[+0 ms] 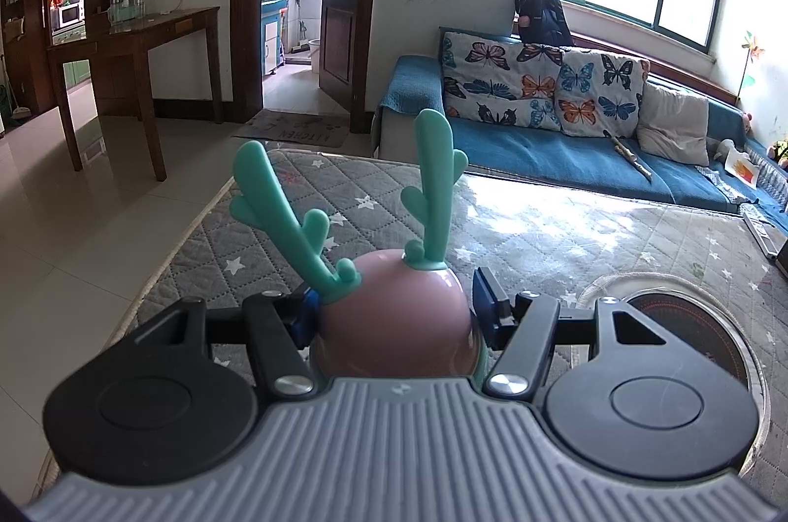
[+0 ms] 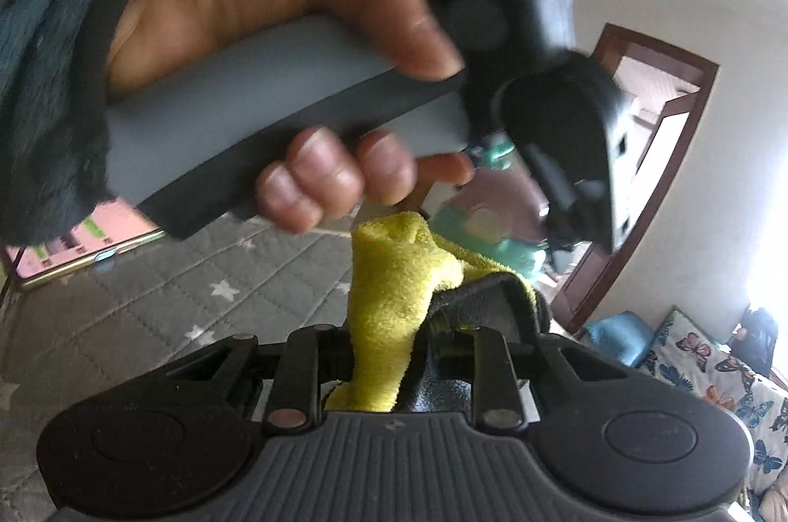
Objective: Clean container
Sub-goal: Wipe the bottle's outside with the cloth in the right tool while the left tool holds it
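Pink container (image 1: pixel 394 315) with green antlers clamped in left gripper (image 1: pixel 394 305); yellow cloth (image 2: pixel 394 300) pinched in right gripper (image 2: pixel 389 354)

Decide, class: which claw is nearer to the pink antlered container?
Left. The left claw is shut on the pink container. The right claw, gripping a yellow cloth, sits just short of it.

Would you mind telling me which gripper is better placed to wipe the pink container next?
The right gripper: it is shut on the yellow cloth, raised close to the pink container. The left gripper is occupied clamping that container.
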Motion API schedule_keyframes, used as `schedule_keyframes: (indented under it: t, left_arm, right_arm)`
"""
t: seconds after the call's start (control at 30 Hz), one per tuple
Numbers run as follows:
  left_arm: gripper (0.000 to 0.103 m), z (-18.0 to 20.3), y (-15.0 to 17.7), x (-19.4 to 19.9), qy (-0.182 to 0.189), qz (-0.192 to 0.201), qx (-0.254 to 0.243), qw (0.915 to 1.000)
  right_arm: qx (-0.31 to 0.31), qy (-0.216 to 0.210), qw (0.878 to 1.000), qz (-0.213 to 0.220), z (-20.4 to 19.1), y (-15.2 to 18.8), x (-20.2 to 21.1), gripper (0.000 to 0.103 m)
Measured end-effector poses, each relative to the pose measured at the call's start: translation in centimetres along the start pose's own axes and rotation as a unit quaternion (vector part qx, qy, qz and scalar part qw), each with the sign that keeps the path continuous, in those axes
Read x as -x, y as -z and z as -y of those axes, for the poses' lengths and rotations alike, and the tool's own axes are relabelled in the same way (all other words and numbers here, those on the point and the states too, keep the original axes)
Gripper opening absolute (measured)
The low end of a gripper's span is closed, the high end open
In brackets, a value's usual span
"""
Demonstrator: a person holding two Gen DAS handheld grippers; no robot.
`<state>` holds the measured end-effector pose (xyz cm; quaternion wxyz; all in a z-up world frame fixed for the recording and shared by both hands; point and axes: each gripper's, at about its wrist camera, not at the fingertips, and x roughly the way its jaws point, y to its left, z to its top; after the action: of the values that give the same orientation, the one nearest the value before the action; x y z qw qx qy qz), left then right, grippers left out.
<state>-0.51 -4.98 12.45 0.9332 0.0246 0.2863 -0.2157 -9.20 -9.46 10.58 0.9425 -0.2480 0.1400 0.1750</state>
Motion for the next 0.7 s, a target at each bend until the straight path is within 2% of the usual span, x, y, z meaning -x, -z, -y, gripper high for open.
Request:
schedule_keyframes:
  t: [0.27, 0.53, 0.7]
  left_arm:
    - [0.062, 0.4, 0.0, 0.1, 0.000, 0.001, -0.002, 1.0000]
    - [0.062, 0.5, 0.3, 0.1, 0.001, 0.003, -0.004, 1.0000]
    - [0.062, 0.4, 0.5, 0.2, 0.003, 0.004, -0.002, 1.0000]
  right_arm:
    - [0.005, -0.023, 0.999, -0.033, -1.1, 1.9, -1.0, 0.023]
    - [-0.009, -0.029, 0.998, -0.054, -0.3, 2.7, -0.9, 0.023]
    - [-0.039, -0.021, 0.996, -0.071, 1.3, 3.6, -0.5, 0.022]
